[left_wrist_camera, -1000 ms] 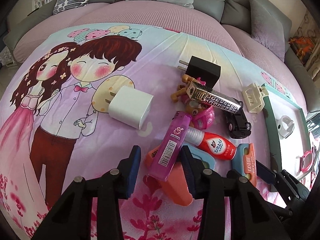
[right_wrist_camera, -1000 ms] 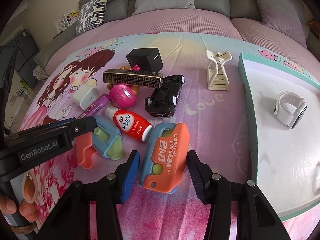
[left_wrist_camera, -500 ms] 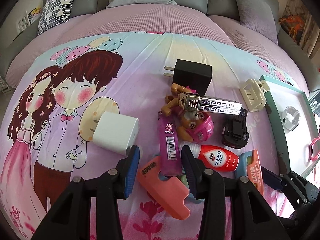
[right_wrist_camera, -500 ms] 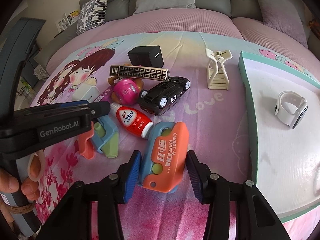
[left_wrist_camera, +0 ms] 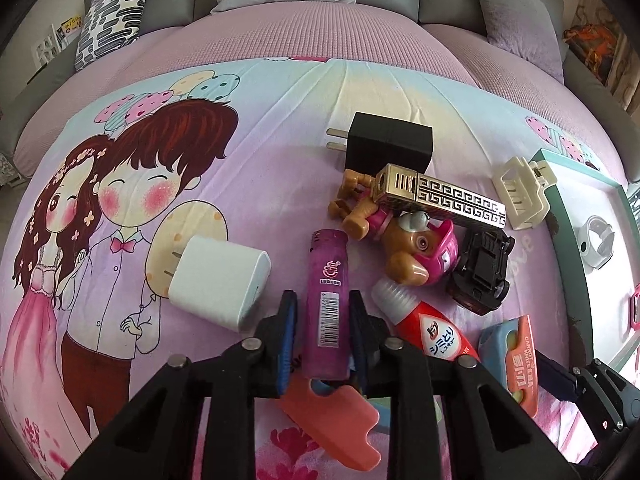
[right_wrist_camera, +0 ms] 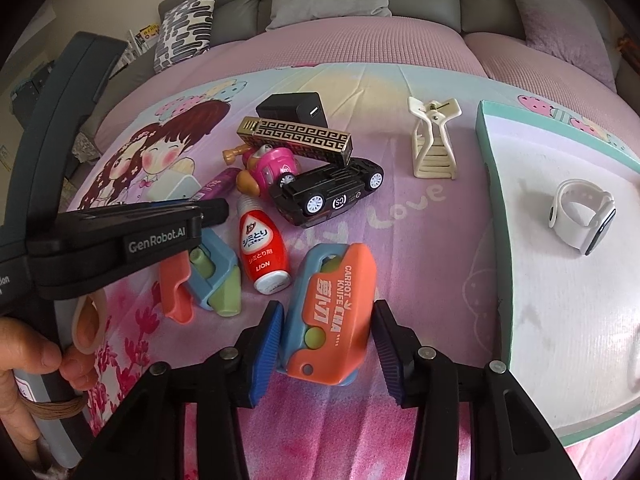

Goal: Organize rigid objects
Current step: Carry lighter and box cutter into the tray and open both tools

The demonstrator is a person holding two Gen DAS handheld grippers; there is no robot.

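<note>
My left gripper (left_wrist_camera: 323,312) is shut on a purple lighter (left_wrist_camera: 325,300) and holds it over an orange and blue toy knife (left_wrist_camera: 332,420). My right gripper (right_wrist_camera: 328,332) is open, its jaws on either side of an orange "carrot knife" toy (right_wrist_camera: 332,312) that lies on the bed sheet, with small gaps at both pads. The carrot knife also shows in the left wrist view (left_wrist_camera: 516,360). The left gripper's body shows in the right wrist view (right_wrist_camera: 120,236).
A pile lies on the sheet: white charger (left_wrist_camera: 218,282), black charger (left_wrist_camera: 390,146), gold harmonica (left_wrist_camera: 440,196), pup toy (left_wrist_camera: 416,248), black car (right_wrist_camera: 328,192), red bottle (right_wrist_camera: 262,248), cream hair clip (right_wrist_camera: 434,140). A teal-rimmed tray (right_wrist_camera: 492,216) at right holds a white watch (right_wrist_camera: 580,216).
My left gripper has closed on the purple lighter, which now points straight ahead between the pads. My right gripper has stayed around the carrot knife.
</note>
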